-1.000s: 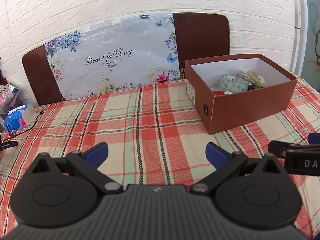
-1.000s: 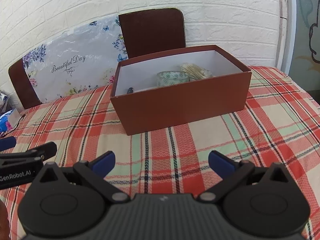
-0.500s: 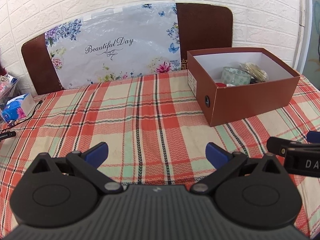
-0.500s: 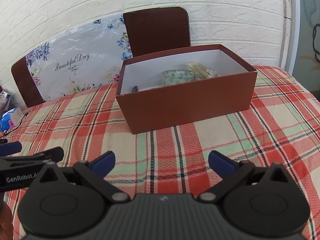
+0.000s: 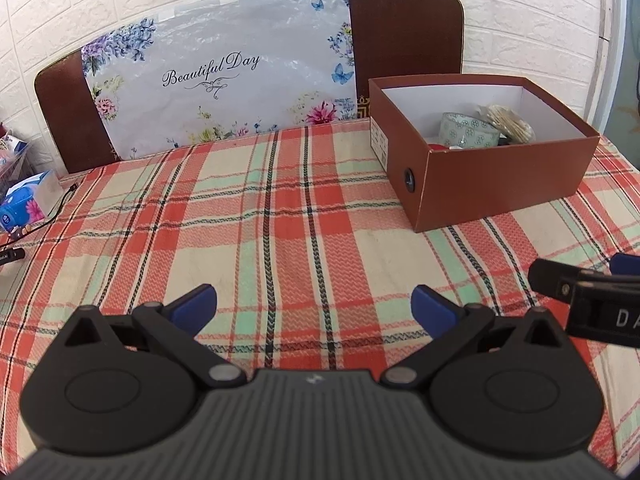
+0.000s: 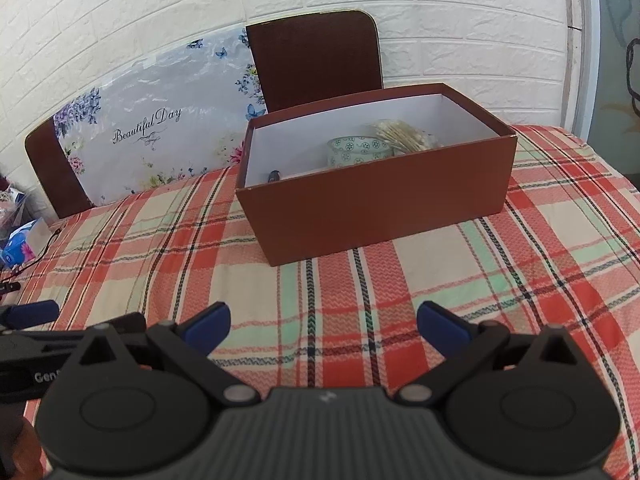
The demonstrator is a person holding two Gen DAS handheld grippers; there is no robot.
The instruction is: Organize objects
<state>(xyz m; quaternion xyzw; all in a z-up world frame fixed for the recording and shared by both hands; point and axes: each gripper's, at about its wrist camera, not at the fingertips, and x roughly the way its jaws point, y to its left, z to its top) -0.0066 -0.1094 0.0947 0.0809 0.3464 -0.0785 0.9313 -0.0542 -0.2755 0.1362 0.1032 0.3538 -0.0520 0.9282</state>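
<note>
A brown cardboard box (image 5: 504, 188) (image 6: 384, 216) stands open on the plaid tablecloth at the right. Inside it lie a patterned green roll of tape (image 5: 466, 134) (image 6: 360, 150), a bag of cotton swabs (image 5: 510, 122) (image 6: 404, 136), something red (image 5: 440, 146) and a small dark item (image 6: 274, 176). My left gripper (image 5: 314, 308) is open and empty, low over the cloth, left of the box. My right gripper (image 6: 324, 322) is open and empty, in front of the box. Each gripper shows at the edge of the other's view.
A floral "Beautiful Day" board (image 5: 224, 72) leans on two brown chair backs (image 5: 404, 32) against the white brick wall. A blue tissue pack (image 5: 26, 204) and a black cable (image 5: 56, 210) lie at the table's left edge.
Both grippers have drawn back and up a little from the box, so it looks smaller and more of its inside shows. Both stay open.
</note>
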